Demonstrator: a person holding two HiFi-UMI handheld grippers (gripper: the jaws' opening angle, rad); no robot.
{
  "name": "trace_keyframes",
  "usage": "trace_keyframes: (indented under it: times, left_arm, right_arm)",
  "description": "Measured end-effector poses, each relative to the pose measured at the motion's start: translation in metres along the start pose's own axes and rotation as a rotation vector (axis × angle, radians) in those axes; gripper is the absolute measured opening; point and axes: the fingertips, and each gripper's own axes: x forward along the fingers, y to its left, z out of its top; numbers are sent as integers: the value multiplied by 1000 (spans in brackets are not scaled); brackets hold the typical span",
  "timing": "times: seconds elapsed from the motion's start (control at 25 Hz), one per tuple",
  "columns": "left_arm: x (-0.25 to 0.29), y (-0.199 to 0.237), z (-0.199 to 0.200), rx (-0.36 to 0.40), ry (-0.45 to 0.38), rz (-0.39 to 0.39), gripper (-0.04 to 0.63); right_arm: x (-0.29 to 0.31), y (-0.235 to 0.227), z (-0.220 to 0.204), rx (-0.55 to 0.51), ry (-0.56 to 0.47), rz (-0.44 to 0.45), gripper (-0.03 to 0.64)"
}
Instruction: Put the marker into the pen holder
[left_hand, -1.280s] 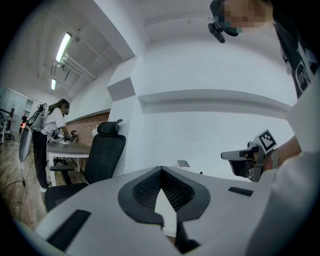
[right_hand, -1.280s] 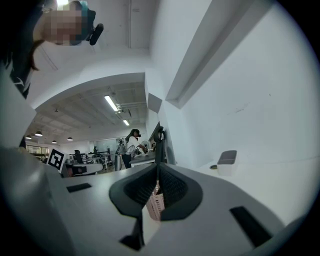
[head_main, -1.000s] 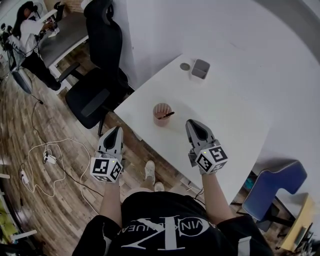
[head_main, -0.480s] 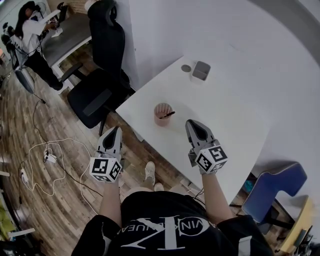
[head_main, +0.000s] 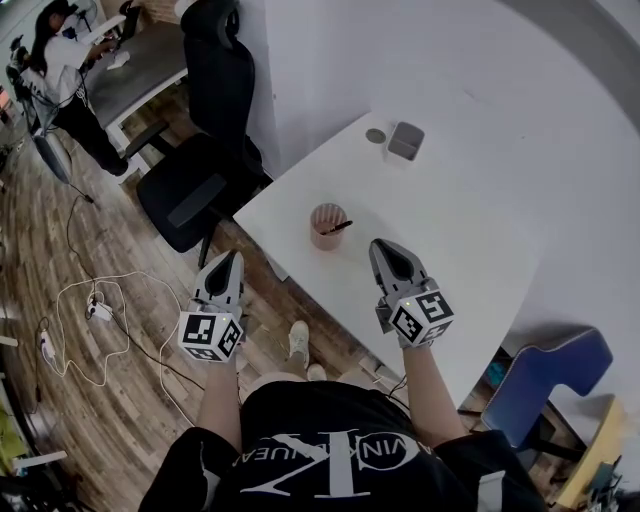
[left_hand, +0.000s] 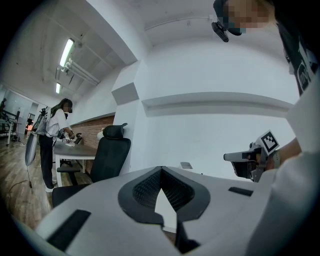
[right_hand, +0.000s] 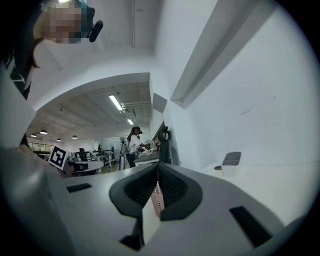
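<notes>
Plainly, white table (head_main: 470, 220) bears pen holder (head_main: 325, 228); cables (head_main: 97, 311), apparently, cross wooden floor (head_main: 60, 220).

The table (head_main: 470, 230) lies bare from the right gripper (head_main: 386, 250) out toward 12 and 2 o'clock. At its 10 o'clock stands the pen holder (head_main: 324, 226), the marker (head_main: 338, 228) slanting over its rim. A grey box (head_main: 405, 140) and the wall (head_main: 330, 60) close the far edge. A black chair (head_main: 190, 195) crowds the table's left side.

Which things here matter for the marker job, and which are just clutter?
Job: marker, already leaning in the pink pen holder.
Lying about: grey box, small round disc, black office chair, floor cables.
</notes>
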Motion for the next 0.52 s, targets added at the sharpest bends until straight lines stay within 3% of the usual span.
trace_keyframes:
  times: [0.52]
  left_arm:
    - [-4, 8, -5, -3, 5, 17, 14]
  right_arm:
    - [6, 4, -8, 5, 17, 12, 29]
